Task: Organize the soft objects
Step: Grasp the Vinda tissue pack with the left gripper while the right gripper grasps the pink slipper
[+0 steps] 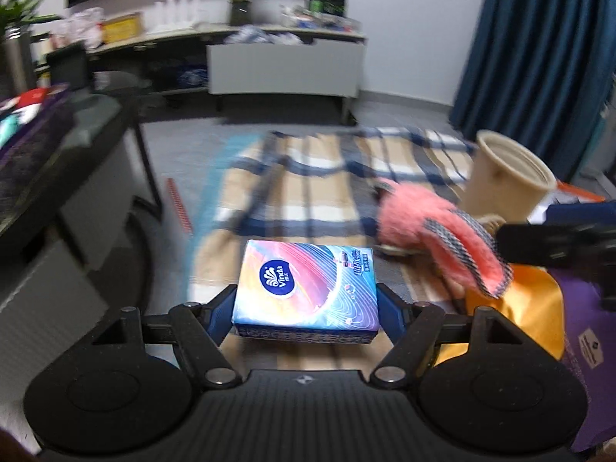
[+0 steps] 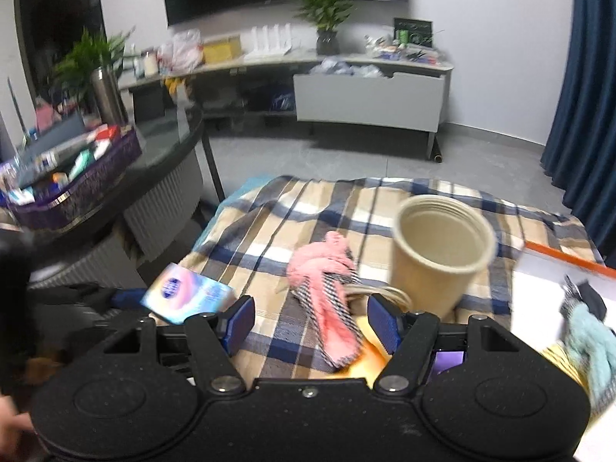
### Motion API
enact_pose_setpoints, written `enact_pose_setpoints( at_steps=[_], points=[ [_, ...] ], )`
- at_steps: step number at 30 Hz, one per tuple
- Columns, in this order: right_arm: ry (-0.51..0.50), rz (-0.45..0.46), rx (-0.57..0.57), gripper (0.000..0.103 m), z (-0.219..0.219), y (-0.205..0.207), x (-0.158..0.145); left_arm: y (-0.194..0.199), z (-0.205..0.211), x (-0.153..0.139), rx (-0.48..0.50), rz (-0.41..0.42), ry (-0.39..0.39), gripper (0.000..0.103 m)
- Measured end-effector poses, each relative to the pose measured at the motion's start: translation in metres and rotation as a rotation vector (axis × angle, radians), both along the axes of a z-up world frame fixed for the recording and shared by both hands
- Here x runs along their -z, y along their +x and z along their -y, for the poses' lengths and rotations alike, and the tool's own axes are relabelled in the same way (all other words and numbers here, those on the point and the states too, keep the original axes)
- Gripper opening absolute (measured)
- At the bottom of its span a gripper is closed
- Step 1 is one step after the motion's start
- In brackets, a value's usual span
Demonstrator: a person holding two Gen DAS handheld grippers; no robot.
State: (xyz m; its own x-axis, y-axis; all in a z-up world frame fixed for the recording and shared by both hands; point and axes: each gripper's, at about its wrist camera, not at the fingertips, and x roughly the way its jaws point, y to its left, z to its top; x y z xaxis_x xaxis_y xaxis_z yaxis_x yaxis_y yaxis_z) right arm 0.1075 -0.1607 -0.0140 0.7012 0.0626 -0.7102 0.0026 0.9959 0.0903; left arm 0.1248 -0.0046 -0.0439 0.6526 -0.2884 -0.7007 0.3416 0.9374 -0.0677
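A colourful Vinda tissue pack [image 1: 306, 288] sits between the blue pads of my left gripper [image 1: 306, 308], which press on its two sides and hold it just above the plaid cloth [image 1: 308, 181]. From the right wrist the pack [image 2: 188, 292] shows at the left. A pink fluffy item with checked trim [image 2: 327, 288] lies on the cloth, partly between the fingers of my right gripper [image 2: 310, 323]. That gripper is open and hovers over it with nothing gripped. The pink item [image 1: 435, 231] lies to the right of the pack.
A beige ribbed cup [image 2: 439, 254] stands just behind the pink item. A teal fluffy item [image 2: 589, 346] lies on a white sheet at the right. Yellow fabric [image 1: 516, 308] and a purple bag [image 1: 585, 346] lie nearby. A dark glass table [image 2: 165, 154] with a purple basket [image 2: 77, 192] stands to the left.
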Motion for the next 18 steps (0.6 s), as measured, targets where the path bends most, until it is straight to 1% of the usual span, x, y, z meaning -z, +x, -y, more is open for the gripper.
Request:
enact_pose_setpoints(
  at_steps=[4, 7, 12, 13, 14, 15, 16, 18],
  points=[
    [-0.093, -0.049, -0.028, 0.079, -0.018, 0.032, 0.012, 0.003, -0.011, -0.004, -0.043, 0.023, -0.002, 0.076],
    [-0.156, -0.079, -0.027, 0.079, -0.024, 0.055, 0.025, 0.006, -0.012, -0.004, -0.05, 0.027, -0.003, 0.076],
    [-0.197, -0.152, -0.017, 0.08, -0.026, 0.086, 0.048, 0.01, -0.012, -0.003, -0.05, 0.032, -0.019, 0.076],
    [-0.217, -0.171, -0.022, 0.078, -0.027, 0.091, 0.054, 0.011, -0.011, -0.003, -0.053, 0.029, -0.019, 0.076],
    [-0.233, -0.184, -0.024, 0.073, -0.028, 0.094, 0.059, 0.012, -0.011, -0.002, -0.057, 0.025, -0.019, 0.076],
    [-0.234, -0.189, -0.03, 0.052, -0.028, 0.095, 0.062, 0.013, -0.011, -0.001, -0.06, 0.021, -0.018, 0.076],
    [-0.224, -0.185, -0.022, 0.049, -0.026, 0.095, 0.064, 0.014, -0.011, 0.0, -0.064, 0.016, -0.018, 0.076],
    [-0.185, -0.147, -0.01, 0.047, -0.024, 0.09, 0.058, 0.014, -0.013, 0.001, -0.078, 0.01, -0.019, 0.076]
  ],
)
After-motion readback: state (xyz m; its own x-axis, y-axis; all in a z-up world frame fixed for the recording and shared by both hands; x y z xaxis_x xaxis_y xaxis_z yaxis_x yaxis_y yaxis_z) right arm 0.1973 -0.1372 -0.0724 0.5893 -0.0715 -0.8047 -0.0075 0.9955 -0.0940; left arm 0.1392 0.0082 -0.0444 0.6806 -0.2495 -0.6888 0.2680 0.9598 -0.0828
